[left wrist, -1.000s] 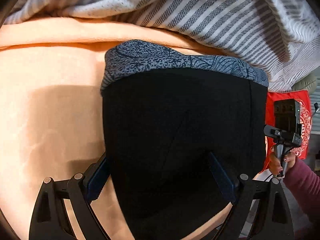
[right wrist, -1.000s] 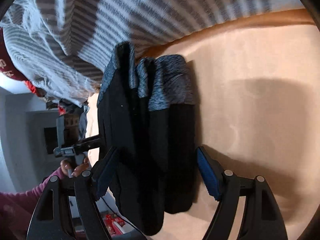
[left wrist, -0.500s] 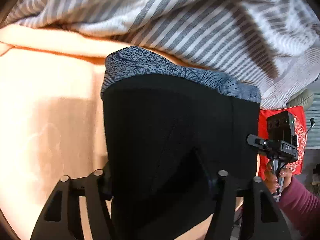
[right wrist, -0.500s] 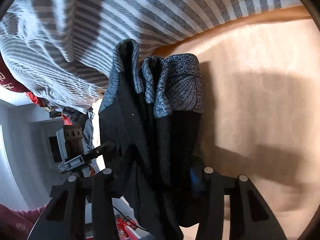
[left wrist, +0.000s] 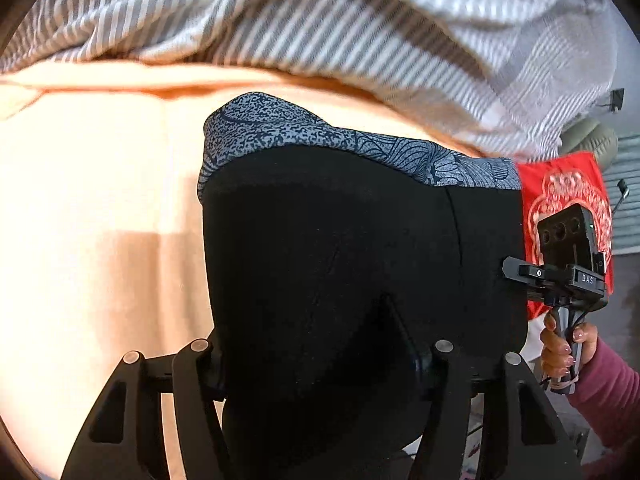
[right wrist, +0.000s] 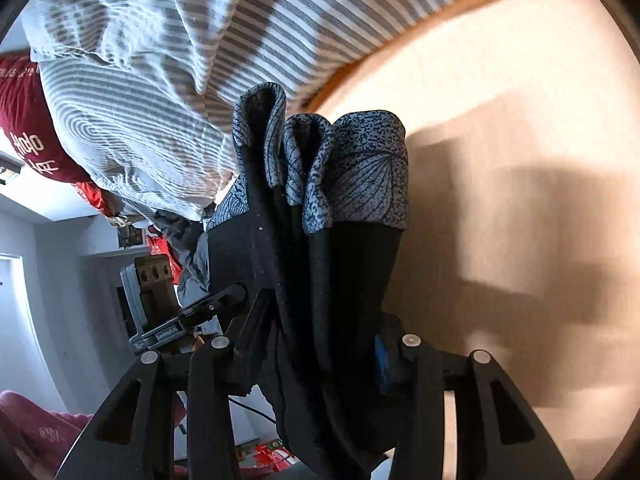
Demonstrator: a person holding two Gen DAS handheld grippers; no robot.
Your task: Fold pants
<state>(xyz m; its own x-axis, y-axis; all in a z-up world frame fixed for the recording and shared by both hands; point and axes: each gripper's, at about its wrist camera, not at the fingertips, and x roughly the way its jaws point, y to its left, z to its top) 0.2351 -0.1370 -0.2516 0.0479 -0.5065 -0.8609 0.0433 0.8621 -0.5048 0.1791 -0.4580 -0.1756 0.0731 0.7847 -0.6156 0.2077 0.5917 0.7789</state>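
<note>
The folded black pants (left wrist: 352, 264) with a grey patterned waistband (left wrist: 320, 140) hang over the peach bed sheet (left wrist: 88, 240). My left gripper (left wrist: 320, 364) is shut on their near edge. In the right wrist view the pants (right wrist: 320, 280) show as several stacked layers, waistband (right wrist: 360, 172) on top, and my right gripper (right wrist: 316, 356) is shut on them. The right gripper also shows at the pants' right side in the left wrist view (left wrist: 568, 264), and the left gripper shows at the left in the right wrist view (right wrist: 160, 312).
A grey-and-white striped blanket (left wrist: 320, 20) lies bunched along the far side of the sheet, also in the right wrist view (right wrist: 160, 60). A red cloth (left wrist: 560, 200) hangs at the right. A dark red garment (right wrist: 28, 128) lies at the far left.
Both grippers closed from open onto the folded pants. The pants now sit lifted off the sheet, and the blanket looks closer.
</note>
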